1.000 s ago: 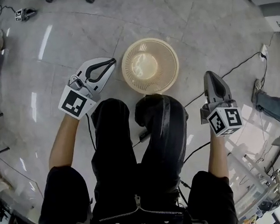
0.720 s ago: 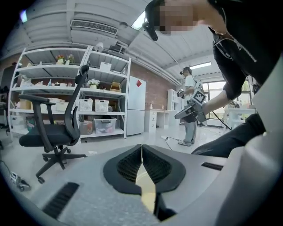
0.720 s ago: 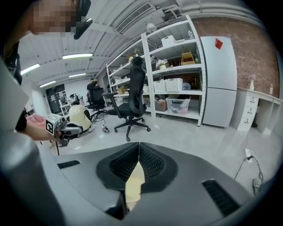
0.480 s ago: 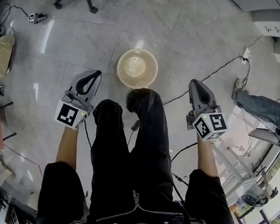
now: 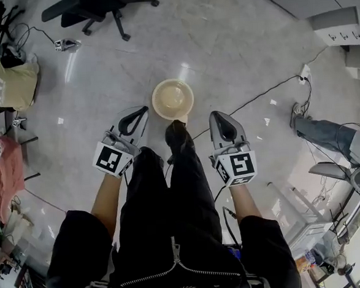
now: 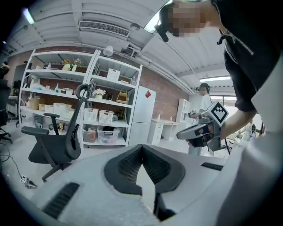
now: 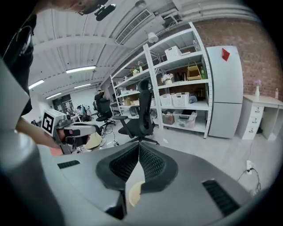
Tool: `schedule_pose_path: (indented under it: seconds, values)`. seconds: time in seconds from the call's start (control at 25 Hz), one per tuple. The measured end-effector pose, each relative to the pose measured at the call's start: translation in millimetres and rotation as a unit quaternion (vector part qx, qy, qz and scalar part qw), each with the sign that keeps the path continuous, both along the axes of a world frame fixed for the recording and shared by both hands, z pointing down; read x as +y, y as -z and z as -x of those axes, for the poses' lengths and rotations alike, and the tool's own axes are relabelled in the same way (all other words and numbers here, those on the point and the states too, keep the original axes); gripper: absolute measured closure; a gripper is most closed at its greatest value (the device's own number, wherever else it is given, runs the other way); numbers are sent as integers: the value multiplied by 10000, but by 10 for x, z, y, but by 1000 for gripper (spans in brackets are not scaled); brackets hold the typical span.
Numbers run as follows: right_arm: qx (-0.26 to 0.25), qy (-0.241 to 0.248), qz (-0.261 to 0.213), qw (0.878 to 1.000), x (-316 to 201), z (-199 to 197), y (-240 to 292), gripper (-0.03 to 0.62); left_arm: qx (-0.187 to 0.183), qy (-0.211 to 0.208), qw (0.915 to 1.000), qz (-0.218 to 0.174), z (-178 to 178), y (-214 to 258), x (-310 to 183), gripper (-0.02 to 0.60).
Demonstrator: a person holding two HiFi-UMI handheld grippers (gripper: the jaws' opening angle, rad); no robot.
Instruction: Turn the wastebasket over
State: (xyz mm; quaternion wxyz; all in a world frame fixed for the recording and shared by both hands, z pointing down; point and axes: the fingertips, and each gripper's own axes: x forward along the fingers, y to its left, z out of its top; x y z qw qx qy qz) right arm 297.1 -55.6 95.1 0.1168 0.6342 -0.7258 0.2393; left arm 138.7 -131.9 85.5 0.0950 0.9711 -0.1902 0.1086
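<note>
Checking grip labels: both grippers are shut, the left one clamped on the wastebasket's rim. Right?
Not quite. The left gripper view shows the left gripper shut on nothing; the wastebasket stands apart on the floor. The right gripper is shut too.

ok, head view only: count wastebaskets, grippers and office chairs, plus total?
wastebasket: 1
grippers: 2 (left gripper, right gripper)
office chair: 1
total: 4
</note>
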Motion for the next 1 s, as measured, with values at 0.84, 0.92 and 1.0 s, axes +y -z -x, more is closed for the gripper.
schedule_pose_path:
  seconds: [0.84,0.92,1.0]
  values:
    - [386,-199,-613,9972,1737,1213,1076,582,128,67,9990,-421,734,852,1608,577]
    - [346,-172,-675,9970,1829,1320,1132,582,114,50,9993,-363,818,845,1767,577]
    - [280,-109,-701,9971,1907,1410,1171,582,98,21,9993,-351,866,848,1888,577]
